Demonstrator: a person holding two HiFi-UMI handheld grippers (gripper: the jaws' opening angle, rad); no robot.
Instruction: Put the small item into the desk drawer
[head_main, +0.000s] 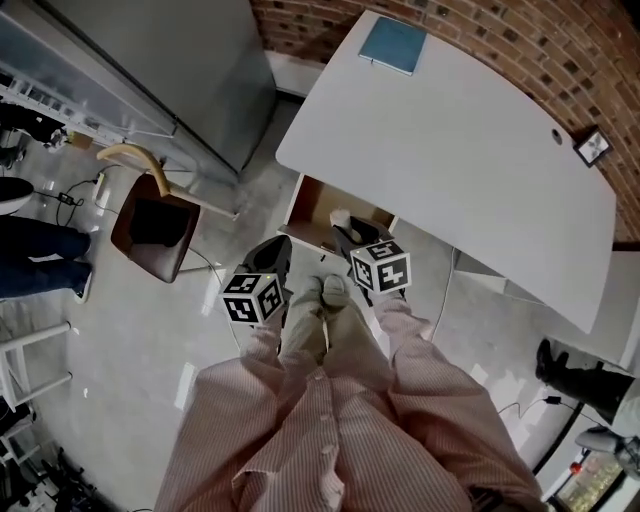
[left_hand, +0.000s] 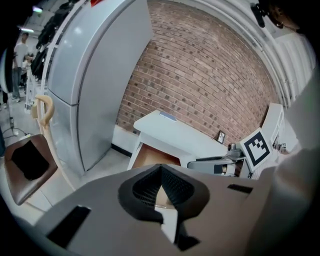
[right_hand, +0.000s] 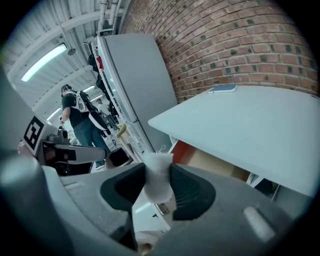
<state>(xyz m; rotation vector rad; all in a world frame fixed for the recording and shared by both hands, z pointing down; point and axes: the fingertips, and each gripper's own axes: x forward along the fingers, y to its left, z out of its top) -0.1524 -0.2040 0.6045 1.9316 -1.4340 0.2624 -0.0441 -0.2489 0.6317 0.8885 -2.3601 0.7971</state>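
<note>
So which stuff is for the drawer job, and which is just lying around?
For the job: small white crumpled item, clamped in the right gripper; open wood-lined desk drawer; white desk.
Just lying about: blue book; small black picture frame; brown chair; tall grey cabinet.

A book (head_main: 393, 45) lies on the desk (head_main: 470, 140), the drawer (head_main: 318, 205) juts out under it, a chair (head_main: 152, 228) stands left.

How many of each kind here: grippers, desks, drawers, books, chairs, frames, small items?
Grippers: 2, left gripper and right gripper
Desk: 1
Drawer: 1
Book: 1
Chair: 1
Frame: 1
Small item: 1
Total: 8
</note>
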